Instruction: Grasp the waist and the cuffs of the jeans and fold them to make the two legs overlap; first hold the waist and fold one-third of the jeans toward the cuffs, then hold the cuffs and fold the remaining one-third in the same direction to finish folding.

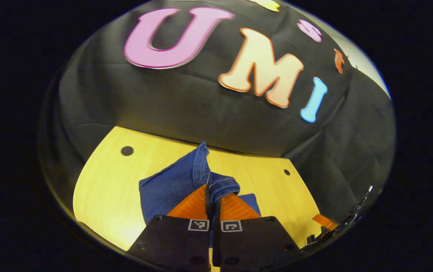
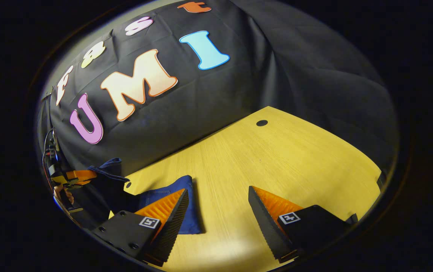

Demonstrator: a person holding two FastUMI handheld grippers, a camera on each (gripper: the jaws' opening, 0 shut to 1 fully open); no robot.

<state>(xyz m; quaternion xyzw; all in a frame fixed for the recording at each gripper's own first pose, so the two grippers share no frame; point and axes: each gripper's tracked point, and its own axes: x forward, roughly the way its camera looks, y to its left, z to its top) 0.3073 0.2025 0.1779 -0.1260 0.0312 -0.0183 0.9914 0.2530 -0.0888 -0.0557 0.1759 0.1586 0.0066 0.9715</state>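
Lower centre, left gripper (image 1: 213,196) pinches a jeans (image 1: 178,185) hem above the yellow wooden table (image 1: 103,189); right gripper (image 2: 216,204) gapes wide, empty; black cloth wall (image 2: 296,75) behind.

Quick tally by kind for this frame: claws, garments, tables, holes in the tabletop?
Claws: 2 (left claw shut on the jeans, right claw open)
Jeans: 1
Wooden table: 1
Tabletop holes seen in the left gripper view: 2 (one, another)
Total: 6

dim booth, glare near, warped edges
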